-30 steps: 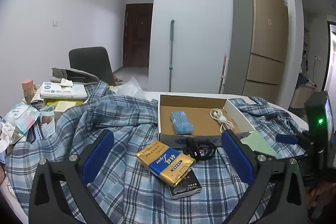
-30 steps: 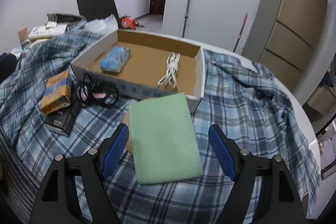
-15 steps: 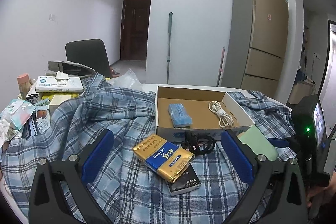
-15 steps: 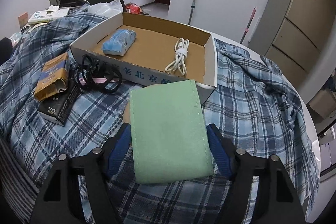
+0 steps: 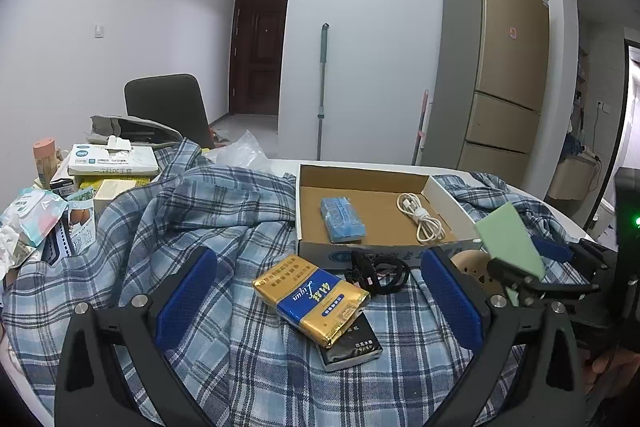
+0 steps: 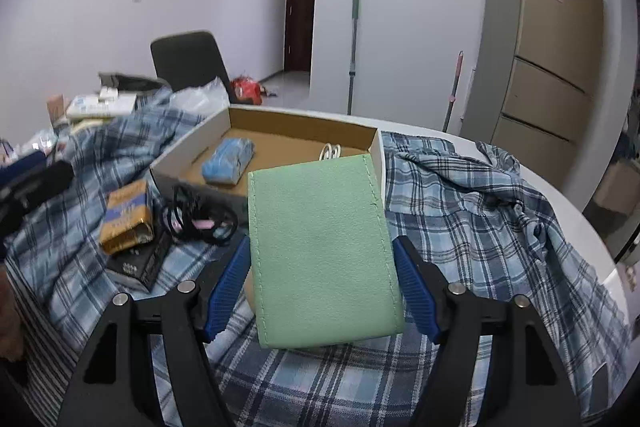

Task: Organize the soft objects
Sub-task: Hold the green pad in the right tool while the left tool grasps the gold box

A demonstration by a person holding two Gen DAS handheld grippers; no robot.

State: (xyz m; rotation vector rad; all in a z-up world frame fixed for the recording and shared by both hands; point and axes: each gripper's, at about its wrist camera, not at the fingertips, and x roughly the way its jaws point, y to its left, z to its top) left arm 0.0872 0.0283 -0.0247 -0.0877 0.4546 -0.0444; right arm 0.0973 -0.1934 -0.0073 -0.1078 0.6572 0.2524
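My right gripper (image 6: 322, 267) is shut on a flat green soft pouch (image 6: 320, 247) and holds it tilted up above the plaid cloth, just in front of the cardboard box (image 6: 372, 143). The pouch also shows in the left wrist view (image 5: 508, 239), right of the box (image 5: 308, 203). The box holds a blue tissue pack (image 5: 342, 219) and a coiled white cable (image 5: 420, 217). My left gripper (image 5: 316, 291) is open and empty above a gold and blue tissue pack (image 5: 310, 297), which lies on a black box (image 5: 352, 345).
A blue plaid shirt (image 5: 192, 223) covers the round white table (image 6: 560, 195). A tangle of black cable (image 5: 378, 271) lies before the box. Packets and boxes (image 5: 112, 161) pile at the left. A chair (image 5: 168, 107) stands behind.
My right gripper closed on the green pouch and lifted it off the cloth, tilting it up. My left gripper drew back slightly and stayed open.
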